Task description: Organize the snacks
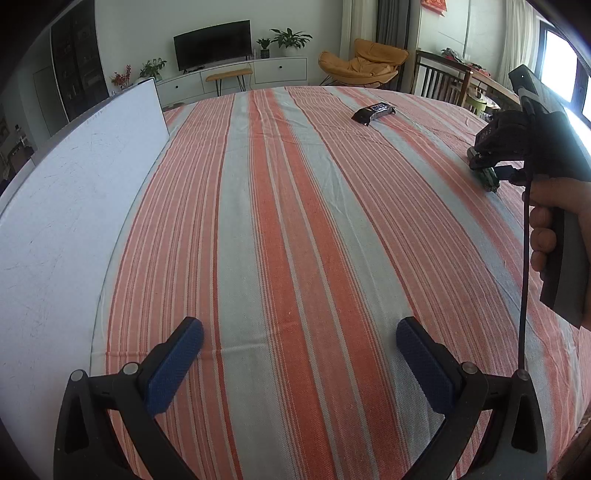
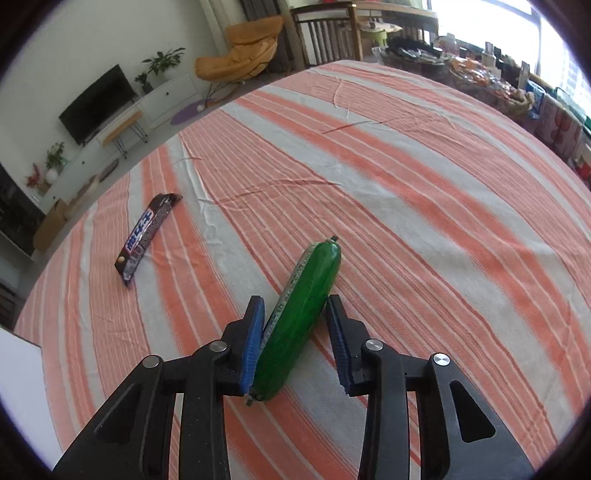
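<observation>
A green sausage-shaped snack [image 2: 299, 314] lies on the striped tablecloth between the fingers of my right gripper [image 2: 295, 332]. The left pad touches it; the right pad stands close beside it, so the jaws are nearly closed around it. A dark chocolate bar wrapper [image 2: 147, 232] lies to the far left of it, and shows in the left wrist view [image 1: 373, 110] at the far side. My left gripper [image 1: 299, 350] is open and empty, low over the cloth. The right gripper [image 1: 491, 166] and green snack [image 1: 487, 179] show at the right edge there.
A white board [image 1: 66, 206] lies along the table's left side. The orange and grey striped cloth [image 1: 295, 221] covers the table. A wooden chair [image 2: 325, 33] and a cluttered side table [image 2: 480, 74] stand beyond the far edge.
</observation>
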The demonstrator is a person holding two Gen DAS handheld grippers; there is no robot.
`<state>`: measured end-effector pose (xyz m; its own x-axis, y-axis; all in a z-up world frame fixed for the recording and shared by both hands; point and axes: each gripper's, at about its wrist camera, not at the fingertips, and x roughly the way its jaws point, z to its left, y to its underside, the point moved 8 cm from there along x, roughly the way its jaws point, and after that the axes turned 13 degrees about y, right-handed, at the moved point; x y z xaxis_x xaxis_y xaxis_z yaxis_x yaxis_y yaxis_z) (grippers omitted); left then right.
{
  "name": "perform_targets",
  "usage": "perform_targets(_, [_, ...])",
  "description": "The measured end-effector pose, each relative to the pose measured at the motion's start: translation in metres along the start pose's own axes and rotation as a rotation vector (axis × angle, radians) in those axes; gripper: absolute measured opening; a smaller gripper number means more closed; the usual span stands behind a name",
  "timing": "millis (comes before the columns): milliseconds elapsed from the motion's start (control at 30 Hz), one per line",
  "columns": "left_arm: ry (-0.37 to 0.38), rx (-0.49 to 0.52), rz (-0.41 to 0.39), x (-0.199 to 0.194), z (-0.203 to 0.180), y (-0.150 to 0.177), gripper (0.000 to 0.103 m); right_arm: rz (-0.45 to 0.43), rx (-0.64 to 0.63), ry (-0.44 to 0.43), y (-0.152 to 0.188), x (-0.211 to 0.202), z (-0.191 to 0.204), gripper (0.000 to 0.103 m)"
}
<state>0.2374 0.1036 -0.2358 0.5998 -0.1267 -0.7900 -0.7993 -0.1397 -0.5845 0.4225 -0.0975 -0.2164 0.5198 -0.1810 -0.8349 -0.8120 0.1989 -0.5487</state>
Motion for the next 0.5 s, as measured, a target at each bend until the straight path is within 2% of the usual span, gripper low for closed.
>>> perform_targets(133, [0.0,0.0,0.0,0.0,0.0,0.0,0.103,-0.018,-0.191,-0.01,0.02,-0.012,-0.018,0.024])
perform_targets(267, [0.0,0.0,0.0,0.0,0.0,0.0,0.103,-0.036,-0.376,0.003,0.054,-0.032,-0.051,0.024])
perform_targets(367, [0.0,0.0,0.0,0.0,0.0,0.0,0.103,-0.086,-0.419,0.026,0.073,-0.041,-0.072,0.024])
perform_targets(500, [-0.001,0.0,0.0,0.0,0.0,0.0,0.103,-0.173,-0.386,0.015,0.078,-0.045,-0.078,0.025])
